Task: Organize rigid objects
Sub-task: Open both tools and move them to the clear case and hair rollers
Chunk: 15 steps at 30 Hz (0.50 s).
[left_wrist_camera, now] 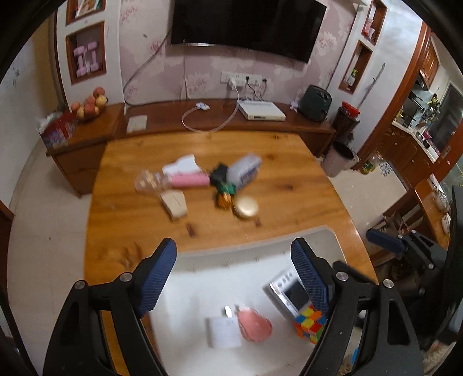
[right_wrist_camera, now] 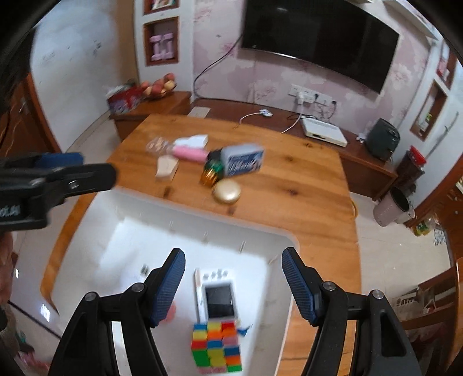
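A white tray [left_wrist_camera: 260, 254] [right_wrist_camera: 144, 219] lies at the near edge of the wooden table [left_wrist_camera: 289, 179]. In it are a colourful cube [left_wrist_camera: 309, 324] [right_wrist_camera: 217, 347], a white handheld device with a screen [left_wrist_camera: 289, 292] [right_wrist_camera: 217, 298], a pink object [left_wrist_camera: 254, 324] and a white card [left_wrist_camera: 222, 332]. My left gripper [left_wrist_camera: 234, 266] is open and empty above the tray. My right gripper [right_wrist_camera: 234, 274] is open and empty above the device. On the table beyond lie a gold round tin [left_wrist_camera: 246, 206] [right_wrist_camera: 227, 191], a blue-white box [left_wrist_camera: 246, 170] [right_wrist_camera: 243, 162], a pink tube [left_wrist_camera: 191, 180], a beige box [left_wrist_camera: 175, 204] and a clear bottle [left_wrist_camera: 147, 182].
A green and gold item [left_wrist_camera: 225, 193] lies by the gold tin. A low wooden cabinet [left_wrist_camera: 202, 118] with a white set-top box [left_wrist_camera: 260, 111] stands behind the table under a wall TV [left_wrist_camera: 246, 23]. A bin [left_wrist_camera: 338, 157] stands on the floor at right.
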Each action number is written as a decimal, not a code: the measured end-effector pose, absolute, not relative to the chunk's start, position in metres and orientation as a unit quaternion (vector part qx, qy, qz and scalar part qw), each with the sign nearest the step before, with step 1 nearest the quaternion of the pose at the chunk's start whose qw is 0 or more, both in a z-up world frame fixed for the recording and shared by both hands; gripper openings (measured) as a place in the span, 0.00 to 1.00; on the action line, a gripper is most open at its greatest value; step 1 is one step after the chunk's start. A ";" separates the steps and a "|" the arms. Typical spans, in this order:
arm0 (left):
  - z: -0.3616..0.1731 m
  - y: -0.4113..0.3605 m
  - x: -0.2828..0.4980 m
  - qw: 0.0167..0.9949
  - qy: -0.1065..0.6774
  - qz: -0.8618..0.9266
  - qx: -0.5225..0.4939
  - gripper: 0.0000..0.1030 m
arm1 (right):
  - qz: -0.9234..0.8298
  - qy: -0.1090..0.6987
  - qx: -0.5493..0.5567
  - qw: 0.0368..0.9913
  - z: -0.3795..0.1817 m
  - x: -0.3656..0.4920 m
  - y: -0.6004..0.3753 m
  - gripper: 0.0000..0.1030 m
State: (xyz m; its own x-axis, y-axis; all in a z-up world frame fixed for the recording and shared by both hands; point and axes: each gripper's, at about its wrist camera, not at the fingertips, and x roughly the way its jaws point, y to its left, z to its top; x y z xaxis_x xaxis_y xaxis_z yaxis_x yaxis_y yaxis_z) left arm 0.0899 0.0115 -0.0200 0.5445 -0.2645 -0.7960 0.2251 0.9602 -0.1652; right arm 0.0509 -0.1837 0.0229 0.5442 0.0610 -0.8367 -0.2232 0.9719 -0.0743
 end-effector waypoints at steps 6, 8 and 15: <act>0.006 0.021 0.121 0.892 0.436 -0.118 0.004 0.83 | 0.073 0.466 -0.034 0.881 0.062 0.103 -0.197 0.68; 0.010 0.023 0.130 0.895 0.432 -0.113 0.011 0.83 | 0.068 0.468 -0.015 0.881 0.073 0.121 -0.201 0.68; 0.006 0.033 0.171 0.888 0.447 -0.111 0.010 0.83 | 0.067 0.499 0.071 0.861 0.081 0.192 -0.212 0.68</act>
